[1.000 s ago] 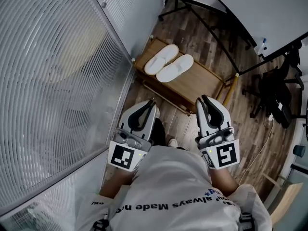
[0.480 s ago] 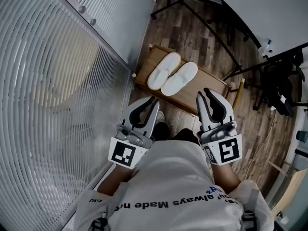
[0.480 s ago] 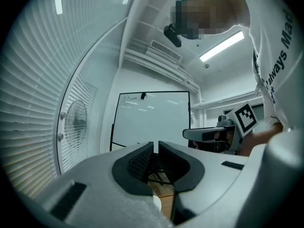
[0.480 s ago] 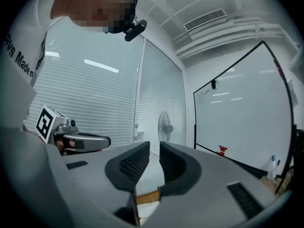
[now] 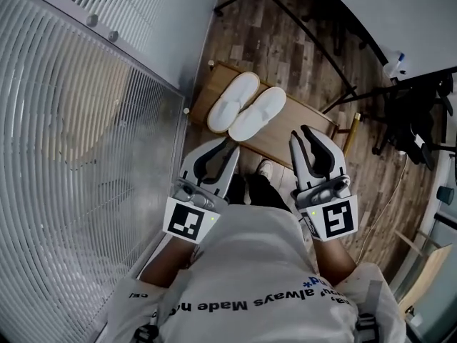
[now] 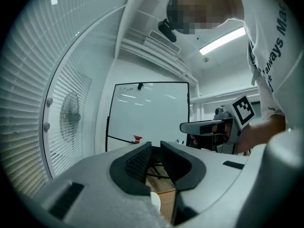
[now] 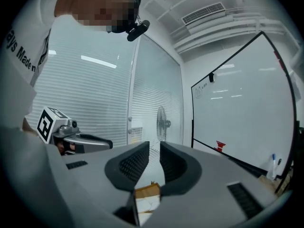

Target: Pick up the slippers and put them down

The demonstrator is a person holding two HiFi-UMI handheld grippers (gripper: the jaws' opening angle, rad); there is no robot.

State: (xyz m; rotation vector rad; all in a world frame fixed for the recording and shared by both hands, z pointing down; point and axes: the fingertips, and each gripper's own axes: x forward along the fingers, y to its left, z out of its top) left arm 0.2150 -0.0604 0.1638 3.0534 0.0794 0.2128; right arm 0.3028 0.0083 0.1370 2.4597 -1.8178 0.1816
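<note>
Slippers (image 5: 257, 113) on wooden stand (image 5: 303, 128), stand edge near glass wall (image 5: 86, 156)

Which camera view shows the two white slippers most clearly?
The head view: both slippers lie whole, side by side, on the wooden bench. Each gripper view shows only a small white patch and some wood below its jaws.

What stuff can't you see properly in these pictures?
- Slippers: both gripper views, hidden behind each gripper's grey body; only a sliver shows.
- Wooden stand, near edge: head view, partly covered by the left gripper and right gripper, whose jaws have just been opening, with nothing between them.
- Person's legs: head view, mostly under the white T-shirt.
- Whiteboard marks: right gripper view, too small to read.
</note>
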